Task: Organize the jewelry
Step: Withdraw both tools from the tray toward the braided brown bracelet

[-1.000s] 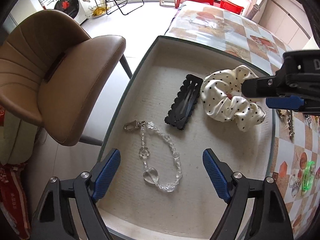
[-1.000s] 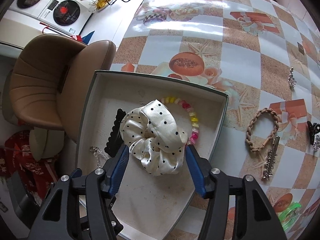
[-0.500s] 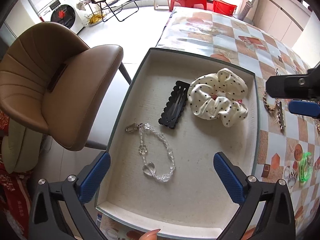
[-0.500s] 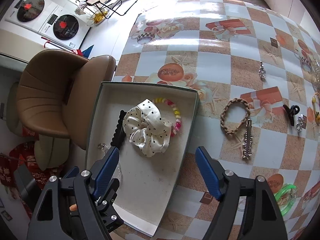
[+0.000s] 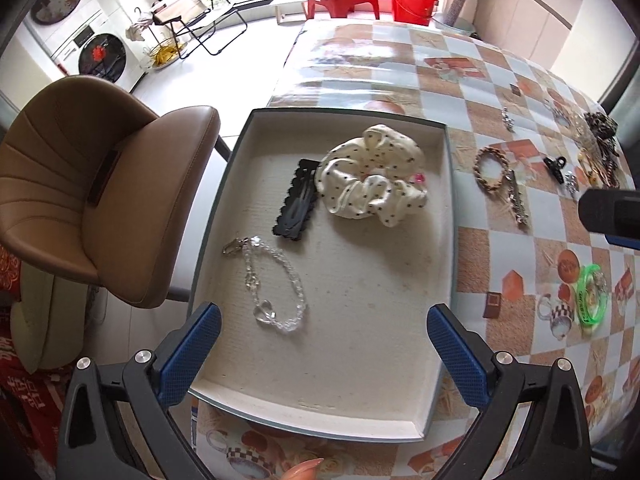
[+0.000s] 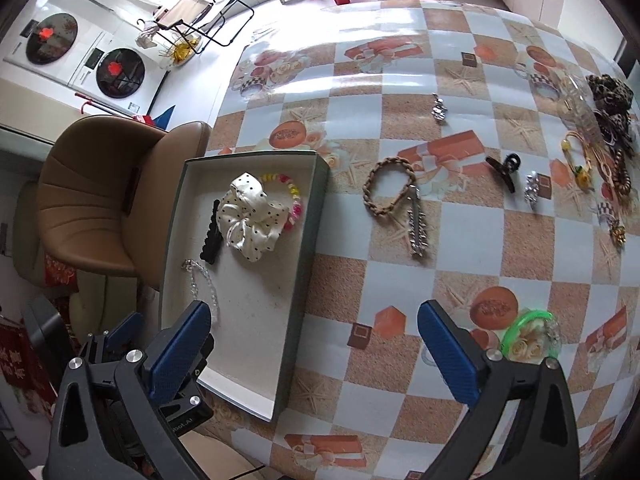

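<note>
A grey tray (image 5: 448, 184) (image 6: 316, 216) at the table's left edge holds a white polka-dot scrunchie (image 5: 370, 176) (image 6: 250, 216), a black hair clip (image 5: 298, 204) (image 6: 212, 240), a clear bead bracelet (image 5: 272, 284) (image 6: 202, 280) and a coloured bead bracelet (image 6: 290, 200) partly under the scrunchie. My left gripper (image 5: 324, 356) is open and empty above the tray's near end. My right gripper (image 6: 314, 352) is open and empty above the tray's right wall. A braided brown band (image 6: 388, 192) (image 5: 490, 170) and a silver clip (image 6: 416, 226) (image 5: 516, 200) lie on the tablecloth to the tray's right.
A green bangle (image 6: 528, 334) (image 5: 588, 298), a black claw clip (image 6: 504, 168) (image 5: 556, 168), small silver clips (image 6: 438, 108) and a heap of hair ties (image 6: 608, 120) lie on the checked tablecloth. A brown chair (image 5: 92, 196) (image 6: 100, 200) stands left of the table.
Both grippers have drawn back and up from the tray. The right gripper has let go of the polka-dot scrunchie, which now lies in the tray, and has opened wide and swung right.
</note>
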Demonstrator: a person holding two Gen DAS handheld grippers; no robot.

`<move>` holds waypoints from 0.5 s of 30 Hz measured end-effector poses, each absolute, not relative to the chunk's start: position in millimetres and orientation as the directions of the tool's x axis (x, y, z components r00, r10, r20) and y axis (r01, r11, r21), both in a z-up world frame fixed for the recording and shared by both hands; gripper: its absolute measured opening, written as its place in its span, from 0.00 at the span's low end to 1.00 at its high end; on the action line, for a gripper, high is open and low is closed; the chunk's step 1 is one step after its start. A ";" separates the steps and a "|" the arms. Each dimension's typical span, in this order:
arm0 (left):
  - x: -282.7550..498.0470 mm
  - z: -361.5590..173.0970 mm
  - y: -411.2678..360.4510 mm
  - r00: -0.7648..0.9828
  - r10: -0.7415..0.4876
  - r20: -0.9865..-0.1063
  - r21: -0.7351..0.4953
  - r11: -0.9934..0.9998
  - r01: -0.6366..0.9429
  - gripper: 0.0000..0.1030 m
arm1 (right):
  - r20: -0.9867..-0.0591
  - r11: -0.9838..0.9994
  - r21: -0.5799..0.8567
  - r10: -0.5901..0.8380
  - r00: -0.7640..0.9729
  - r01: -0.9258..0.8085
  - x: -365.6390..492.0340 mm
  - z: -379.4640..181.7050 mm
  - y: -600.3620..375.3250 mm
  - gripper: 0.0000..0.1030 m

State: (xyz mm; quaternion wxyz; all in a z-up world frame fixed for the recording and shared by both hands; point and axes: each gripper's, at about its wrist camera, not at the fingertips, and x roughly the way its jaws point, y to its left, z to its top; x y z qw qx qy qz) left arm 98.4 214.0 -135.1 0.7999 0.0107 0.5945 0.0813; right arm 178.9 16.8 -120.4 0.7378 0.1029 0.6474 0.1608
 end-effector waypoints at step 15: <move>103.3 -117.7 141.4 0.302 0.064 -0.951 0.071 0.997 0.011 1.00 | -0.936 0.938 0.337 0.325 0.136 0.081 141.8 -122.9 -89.2 1.00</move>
